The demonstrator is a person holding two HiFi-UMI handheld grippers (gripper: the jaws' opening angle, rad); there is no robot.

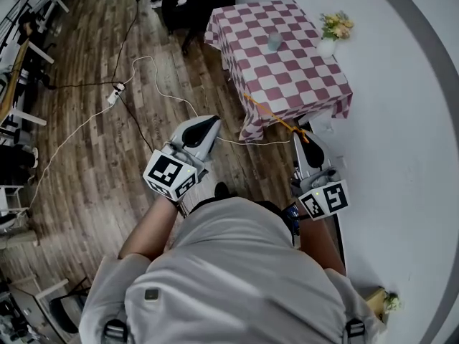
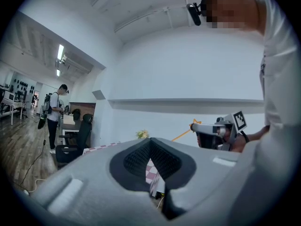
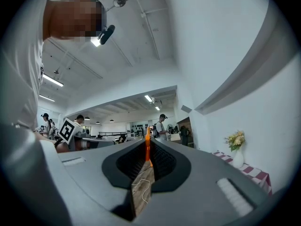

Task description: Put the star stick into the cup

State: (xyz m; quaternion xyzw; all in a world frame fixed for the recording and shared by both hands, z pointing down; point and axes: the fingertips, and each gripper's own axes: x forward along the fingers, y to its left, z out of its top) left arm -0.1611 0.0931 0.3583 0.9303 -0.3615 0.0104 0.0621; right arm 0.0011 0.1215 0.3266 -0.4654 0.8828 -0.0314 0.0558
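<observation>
**A:** Head view first. The right gripper (image 1: pixel 304 136) is clamped on the star stick (image 1: pixel 270 113), which slants out toward the checked table (image 1: pixel 301 84). The cup (image 1: pixel 275 42) stands mid-table, well apart from the stick.

**B:** So it's a long carry. What's the risk?

**A:** The stick's far end could catch the table's edge. A slanted entry could also tip the cup, and the vase (image 1: pixel 326 46) stands near it.

**B:** And the left gripper view?

**A:** The left gripper (image 2: pixel 150 142) has its jaws together on nothing. The stick's star end shows beyond it.

**B:** Right gripper view?

**A:** The jaws pinch the orange shaft near one end. It's probably a thin hold, though the wide lens makes that hard to judge. The stick could pivot or slip on the way.
</observation>
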